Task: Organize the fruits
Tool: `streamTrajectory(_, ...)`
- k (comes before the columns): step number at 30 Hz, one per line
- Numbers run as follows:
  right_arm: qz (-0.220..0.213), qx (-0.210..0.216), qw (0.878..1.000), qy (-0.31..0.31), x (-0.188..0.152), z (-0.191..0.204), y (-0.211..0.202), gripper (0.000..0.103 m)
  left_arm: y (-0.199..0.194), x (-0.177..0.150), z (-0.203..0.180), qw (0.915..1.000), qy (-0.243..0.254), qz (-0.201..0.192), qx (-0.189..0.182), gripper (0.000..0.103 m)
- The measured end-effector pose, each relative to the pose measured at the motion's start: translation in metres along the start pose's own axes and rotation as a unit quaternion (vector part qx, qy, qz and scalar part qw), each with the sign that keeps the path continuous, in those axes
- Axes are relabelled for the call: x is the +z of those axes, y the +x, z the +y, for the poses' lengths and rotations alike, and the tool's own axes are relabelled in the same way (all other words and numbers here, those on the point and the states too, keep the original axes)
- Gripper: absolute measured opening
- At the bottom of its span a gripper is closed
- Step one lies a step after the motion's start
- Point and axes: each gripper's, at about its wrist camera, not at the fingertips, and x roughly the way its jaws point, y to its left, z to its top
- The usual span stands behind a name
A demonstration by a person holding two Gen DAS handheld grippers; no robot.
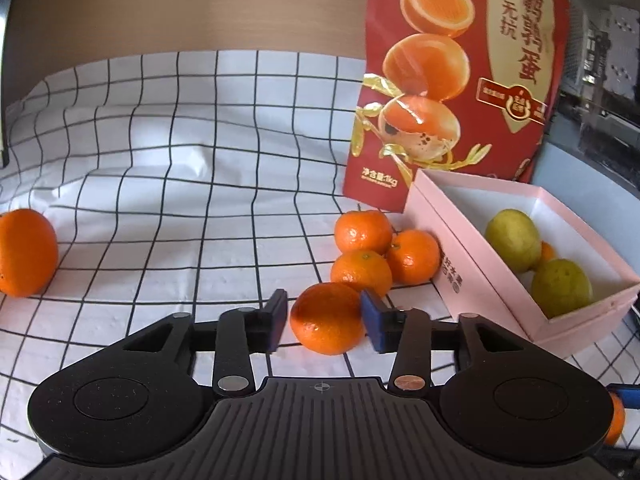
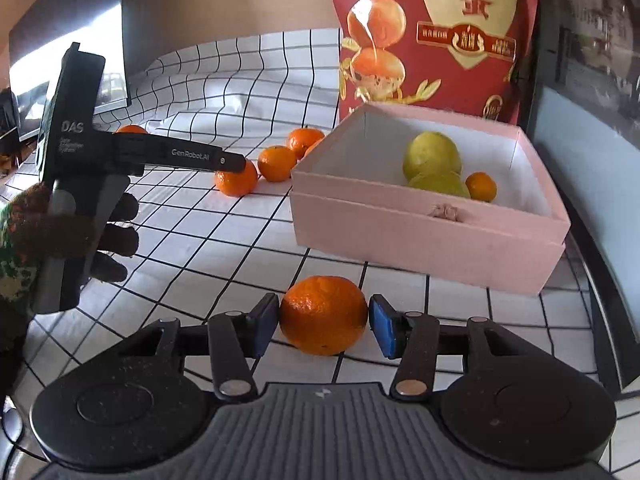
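My left gripper (image 1: 324,320) is open around a mandarin (image 1: 327,318) on the checked cloth; small gaps show at both pads. Three more mandarins (image 1: 372,254) sit just beyond it, against the pink box (image 1: 472,276). The box holds two yellow-green fruits (image 1: 514,240) and a small mandarin (image 2: 481,186). My right gripper (image 2: 323,324) is open around another mandarin (image 2: 323,314) in front of the pink box (image 2: 420,236); its left pad touches the fruit and its right pad stands slightly off. A large orange (image 1: 26,252) lies far left. The left gripper's body (image 2: 120,152) shows in the right wrist view.
A tall red food bag (image 1: 452,72) stands behind the pink box. The wrinkled white checked cloth (image 1: 180,168) covers the table. A wooden wall lies behind and a dark window surface at the right. A gloved hand (image 2: 80,232) holds the left gripper.
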Motion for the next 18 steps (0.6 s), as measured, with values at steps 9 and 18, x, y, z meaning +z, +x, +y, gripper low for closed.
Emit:
streamTrajectory(9,0.0,0.003,1.0,0.023,-0.003,-0.003,0.021,0.073,0.01,-0.005,0.003,0.9988,-0.016,0.02,-0.041,0.055)
streamTrajectory(18,-0.003,-0.002,0.999,0.046,-0.005,-0.01,0.018,0.082,0.021,-0.01,-0.003,0.9972,-0.027,0.035,-0.06,0.053)
